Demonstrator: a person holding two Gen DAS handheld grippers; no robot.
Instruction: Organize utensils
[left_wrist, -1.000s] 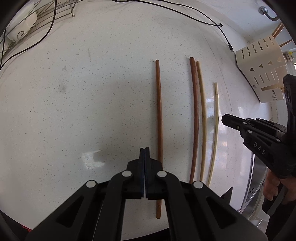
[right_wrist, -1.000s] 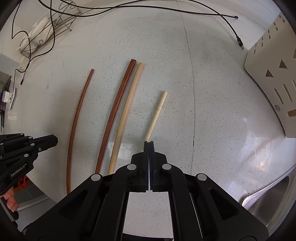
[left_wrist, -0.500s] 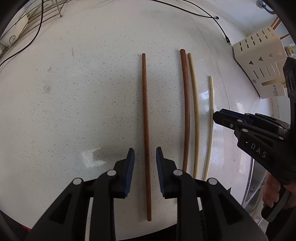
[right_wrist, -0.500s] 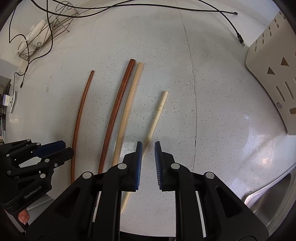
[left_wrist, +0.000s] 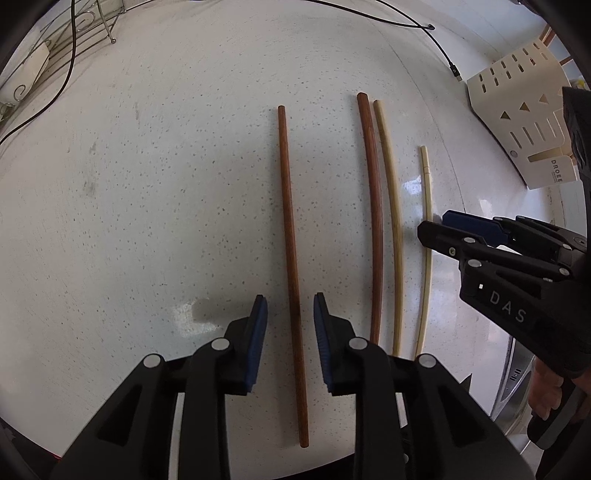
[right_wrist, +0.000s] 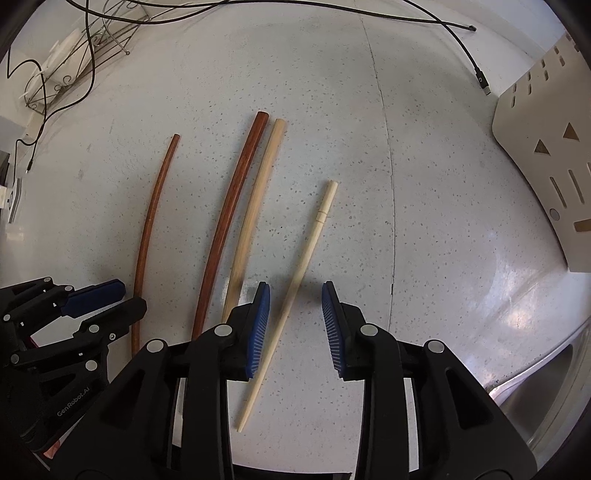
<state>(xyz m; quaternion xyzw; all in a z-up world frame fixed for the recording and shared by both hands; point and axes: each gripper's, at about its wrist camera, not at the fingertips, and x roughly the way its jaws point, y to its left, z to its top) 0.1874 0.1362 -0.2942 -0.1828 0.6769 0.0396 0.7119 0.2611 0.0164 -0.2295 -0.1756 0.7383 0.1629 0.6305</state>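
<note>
Four chopsticks lie side by side on the speckled white counter (left_wrist: 147, 184). The thin red-brown chopstick (left_wrist: 290, 240) runs between the fingers of my left gripper (left_wrist: 290, 301); its jaws are opening and the pads stand clear of the stick. To its right lie a thicker red-brown chopstick (left_wrist: 375, 206) and a tan chopstick (left_wrist: 393, 221). The pale short chopstick (right_wrist: 306, 251) passes between the fingers of my right gripper (right_wrist: 295, 288), whose jaws are opening too, pads apart from it. Both grippers point down at the counter.
A cream slotted utensil holder (right_wrist: 546, 177) lies at the right edge. A black cable (right_wrist: 461, 48) crosses the back, and a wire rack (left_wrist: 55, 55) stands at the back left. A steel sink rim (right_wrist: 546, 398) shows at the lower right.
Both grippers went from shut to open. The left one shifted so the thin red-brown chopstick sits between its fingers; the right one now straddles the pale chopstick.
</note>
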